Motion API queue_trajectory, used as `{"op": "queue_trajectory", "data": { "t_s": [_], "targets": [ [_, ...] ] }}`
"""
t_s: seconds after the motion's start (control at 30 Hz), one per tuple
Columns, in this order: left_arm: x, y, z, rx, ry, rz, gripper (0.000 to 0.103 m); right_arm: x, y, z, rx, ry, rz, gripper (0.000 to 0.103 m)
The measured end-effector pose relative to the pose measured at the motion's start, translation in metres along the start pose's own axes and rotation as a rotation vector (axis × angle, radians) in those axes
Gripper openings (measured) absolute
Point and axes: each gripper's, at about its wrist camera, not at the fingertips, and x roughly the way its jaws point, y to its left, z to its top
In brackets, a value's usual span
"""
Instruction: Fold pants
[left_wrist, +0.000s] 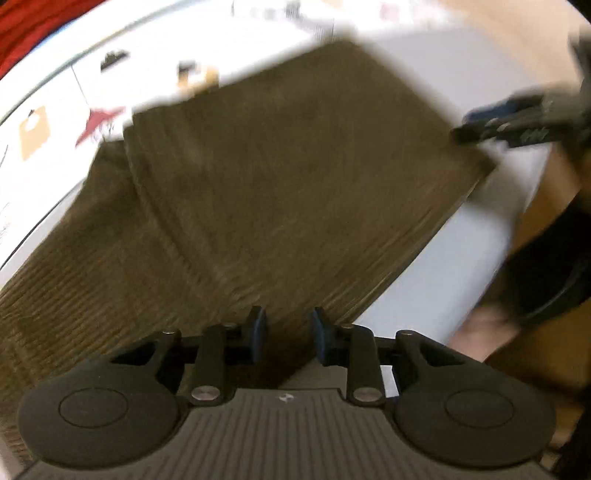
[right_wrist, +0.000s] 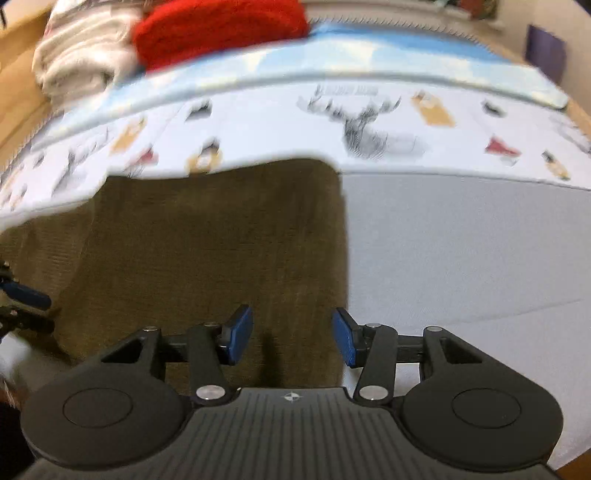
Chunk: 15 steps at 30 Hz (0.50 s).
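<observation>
- Bed (right_wrist: 461, 240): plain pale sheet in the foreground, a printed animal-pattern cover (right_wrist: 369, 122) further back. A red knit item (right_wrist: 221, 29) and a white rolled towel or blanket (right_wrist: 81, 62) sit at the far edge, well apart from the work.
- Pants (left_wrist: 277, 177): olive-brown corduroy, lying flat on the bed. One layer is already doubled over another; in the left wrist view a stepped edge runs across the left of the cloth. The right wrist view shows the folded stack's straight right edge along the bare sheet.
- Step, as I judge it: between folds. One fold looks done and neither tool grips cloth. Frames are motion-blurred, so contact is hard to call.
- Right tongs (right_wrist: 293, 341): released, jaws wide apart, above the near right part of the pants, one jaw over cloth and one over sheet.
- Left tongs (left_wrist: 288, 336): released, narrower gap, at the near edge of the pants with nothing between the pads.
- Next move likely calls for each pair of tongs pinching a corner of the same edge, through all layers, then carrying it over evenly.
- Risk: catching only the top layer would skew the stack.
</observation>
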Motion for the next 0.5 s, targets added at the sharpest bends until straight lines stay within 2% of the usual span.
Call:
{"op": "queue_trajectory", "data": {
  "t_s": [0.03,0.07,0.1,0.13,0.2,0.27,0.37,0.5],
  "targets": [
    [0.001,0.003,0.001,-0.009,0.009,0.008,0.032,0.013,-0.001,-0.002,-0.021,0.084,-0.032,0.054],
    [-0.001,0.008,0.005,-0.053,0.007,-0.009,0.031,0.020,-0.003,-0.007,-0.023,0.136,-0.050,0.064],
    [-0.006,0.014,0.007,-0.094,-0.008,-0.018,0.031,0.021,-0.008,-0.009,0.016,0.131,-0.068,0.067],
    [-0.013,0.019,0.008,-0.122,-0.033,-0.023,0.031,0.018,-0.010,-0.008,0.047,0.123,-0.072,0.066],
    [-0.029,0.029,0.004,-0.172,-0.097,-0.048,0.031,0.006,-0.006,-0.003,0.028,0.070,-0.080,0.063],
    [-0.036,0.037,0.003,-0.210,-0.134,-0.045,0.031,-0.008,0.006,-0.001,-0.033,-0.030,-0.095,0.063],
    [-0.035,0.044,0.000,-0.227,-0.129,-0.008,0.032,-0.019,0.027,-0.001,-0.108,-0.128,-0.028,0.063],
    [-0.035,0.054,-0.008,-0.251,-0.107,0.037,0.032,-0.020,0.065,-0.003,-0.246,-0.156,0.077,0.063]
  ]
}}
